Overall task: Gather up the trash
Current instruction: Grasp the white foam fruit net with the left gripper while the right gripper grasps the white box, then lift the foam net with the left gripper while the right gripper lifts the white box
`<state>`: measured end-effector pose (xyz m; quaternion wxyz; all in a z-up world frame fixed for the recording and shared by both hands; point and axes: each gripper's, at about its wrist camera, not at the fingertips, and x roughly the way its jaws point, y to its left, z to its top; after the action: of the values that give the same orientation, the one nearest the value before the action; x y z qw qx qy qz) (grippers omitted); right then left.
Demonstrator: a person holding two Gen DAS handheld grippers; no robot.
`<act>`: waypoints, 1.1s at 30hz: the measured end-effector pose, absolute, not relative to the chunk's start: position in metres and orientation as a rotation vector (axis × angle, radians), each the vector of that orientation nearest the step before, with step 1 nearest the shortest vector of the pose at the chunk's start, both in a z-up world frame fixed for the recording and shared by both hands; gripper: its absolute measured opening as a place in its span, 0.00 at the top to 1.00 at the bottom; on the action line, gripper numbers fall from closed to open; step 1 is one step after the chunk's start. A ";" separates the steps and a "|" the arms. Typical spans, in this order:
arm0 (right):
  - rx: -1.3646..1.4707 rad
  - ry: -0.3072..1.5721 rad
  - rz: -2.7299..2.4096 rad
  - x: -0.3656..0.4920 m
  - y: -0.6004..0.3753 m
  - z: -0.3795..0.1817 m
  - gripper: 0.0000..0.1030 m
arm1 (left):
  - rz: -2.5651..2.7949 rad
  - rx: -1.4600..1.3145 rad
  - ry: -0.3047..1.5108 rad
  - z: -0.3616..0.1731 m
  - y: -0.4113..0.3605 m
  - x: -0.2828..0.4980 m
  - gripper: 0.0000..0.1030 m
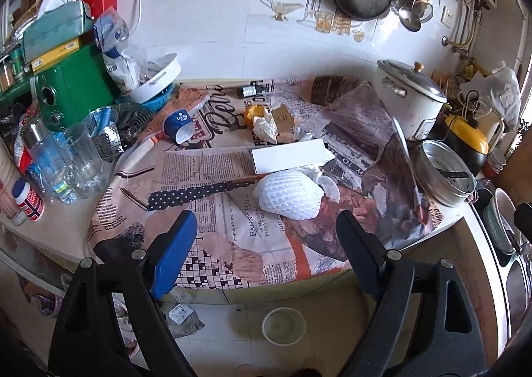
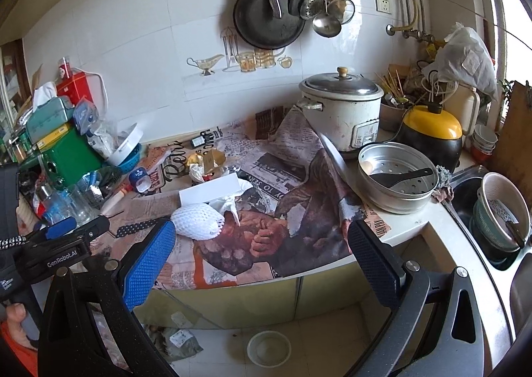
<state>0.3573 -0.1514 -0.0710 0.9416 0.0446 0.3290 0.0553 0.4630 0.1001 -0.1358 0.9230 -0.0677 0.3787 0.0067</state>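
Approach step: with both sets of jaws wide open and empty, advance left gripper (image 1: 266,237) onto white foam net (image 1: 288,194) near bench front edge, then close.

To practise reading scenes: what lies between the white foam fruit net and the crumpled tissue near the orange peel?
A flat white card lies between the foam net and the crumpled tissue, clearest in the left wrist view.

White tiled wall (image 2: 139,44) behind cluttered counter (image 2: 409,227); daylight from right.
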 end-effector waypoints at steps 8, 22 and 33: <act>0.073 0.743 0.190 0.434 -0.157 -0.100 0.00 | 0.057 -0.202 0.918 -0.193 0.094 0.545 0.14; 0.041 0.934 0.531 0.605 -0.149 -0.161 0.09 | 0.242 -0.333 1.109 -0.264 0.080 0.636 0.14; 0.035 1.147 0.754 0.683 -0.093 -0.235 0.51 | 0.245 -0.387 1.090 -0.273 0.066 0.641 0.42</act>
<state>0.6832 -0.0935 -0.2350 0.7734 0.0161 0.5295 0.3481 0.6409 0.0659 -0.2728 0.8302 -0.1826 0.5138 0.1157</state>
